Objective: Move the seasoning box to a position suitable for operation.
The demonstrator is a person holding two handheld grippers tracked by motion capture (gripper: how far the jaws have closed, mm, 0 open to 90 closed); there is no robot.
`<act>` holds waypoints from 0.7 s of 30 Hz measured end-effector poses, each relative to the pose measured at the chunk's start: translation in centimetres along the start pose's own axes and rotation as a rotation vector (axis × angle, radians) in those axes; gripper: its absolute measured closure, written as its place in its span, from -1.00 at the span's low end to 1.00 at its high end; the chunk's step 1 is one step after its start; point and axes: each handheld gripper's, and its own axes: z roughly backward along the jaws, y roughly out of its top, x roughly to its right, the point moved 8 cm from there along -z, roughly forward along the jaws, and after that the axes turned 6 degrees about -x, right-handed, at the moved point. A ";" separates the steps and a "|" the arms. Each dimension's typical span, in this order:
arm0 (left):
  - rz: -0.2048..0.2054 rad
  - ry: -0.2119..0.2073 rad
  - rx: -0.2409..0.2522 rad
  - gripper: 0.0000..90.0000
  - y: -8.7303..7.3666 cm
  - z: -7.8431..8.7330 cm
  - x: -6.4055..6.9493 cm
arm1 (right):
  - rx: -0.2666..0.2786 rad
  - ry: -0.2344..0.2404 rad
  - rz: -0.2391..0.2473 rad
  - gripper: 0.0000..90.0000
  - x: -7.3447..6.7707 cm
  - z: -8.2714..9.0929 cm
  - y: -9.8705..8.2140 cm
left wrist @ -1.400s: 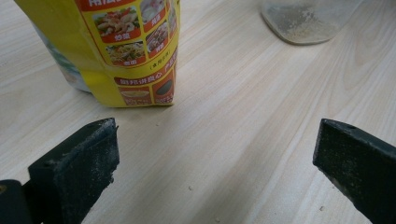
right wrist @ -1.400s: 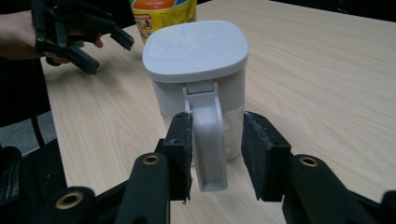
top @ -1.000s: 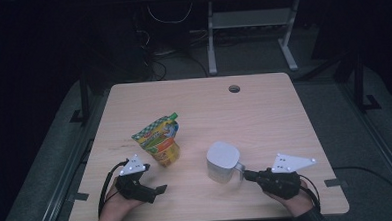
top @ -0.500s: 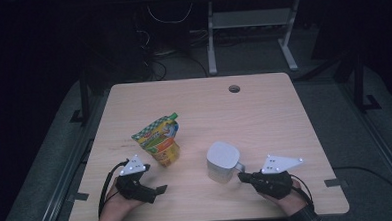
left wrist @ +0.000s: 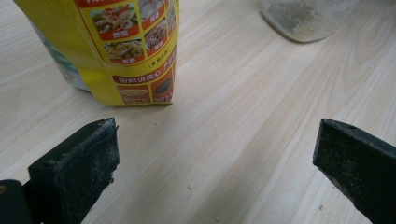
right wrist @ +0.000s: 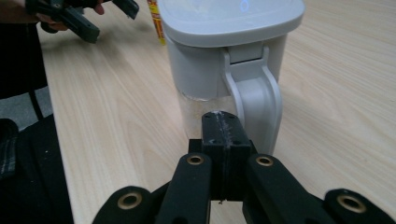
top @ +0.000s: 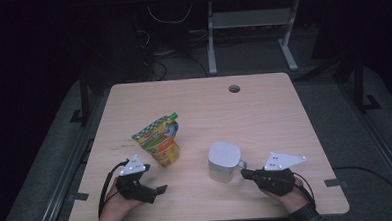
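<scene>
From the high view I'm seeing the worktop (top: 264, 112) lit evenly while the room around it is sinking into near black. Shadows are falling soft and short. The left gripper view is coming through bright and sharp. In the right gripper view, the nearest black parts are blurring slightly.

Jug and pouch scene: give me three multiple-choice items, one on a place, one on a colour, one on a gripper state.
1. Where does the pouch stand relative to the jug?
A. to its left
B. to its right
C. on top of it

2. What colour is the jug's lid?
A. red
B. white
C. black

3. How do the right gripper's jaws stand?
A. wide open
B. shut
C. clamped on the pouch

Answers: 1 A, the high view shows the pouch nearer the left gripper. 2 B, the lid is pale white. 3 B, the pads meet just before the handle.
</scene>
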 end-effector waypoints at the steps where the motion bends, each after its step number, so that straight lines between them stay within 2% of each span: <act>1: 0.000 0.000 0.000 -1.00 0.0 0.0 0.0 | 0.000 -0.005 -0.003 0.99 0.2 0.0 0.0; 9: -0.003 0.000 -0.007 -1.00 0.0 0.0 0.1 | 0.013 -0.056 -0.028 0.99 1.7 0.2 0.1; 21: -0.006 -0.004 -0.008 -1.00 0.0 -0.1 0.1 | 0.017 -0.099 -0.048 0.99 3.4 0.1 0.3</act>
